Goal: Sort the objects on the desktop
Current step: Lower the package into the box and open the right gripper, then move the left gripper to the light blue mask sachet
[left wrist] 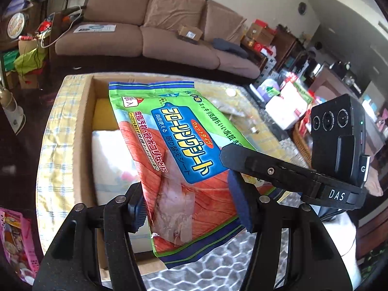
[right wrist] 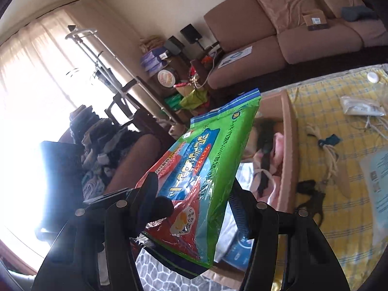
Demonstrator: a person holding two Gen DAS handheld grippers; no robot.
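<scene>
Left wrist view: both the left gripper [left wrist: 186,206] and right gripper [right wrist: 191,208] clamp the green wipes pack [left wrist: 169,145] above a cardboard box [left wrist: 84,126], apparently clear of it.

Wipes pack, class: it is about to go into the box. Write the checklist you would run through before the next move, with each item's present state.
1. Wipes pack is between the left gripper's fingers: ok.
2. Right gripper is closed on the pack too: ok.
3. Which gripper carries the weight: cannot tell.
4. Pack is above the open cardboard box: ok.
5. Pack is level for lowering: not ok, it hangs tilted.
6. Room in the box: cannot tell. A white bag and a yellow item already lie inside.
</scene>
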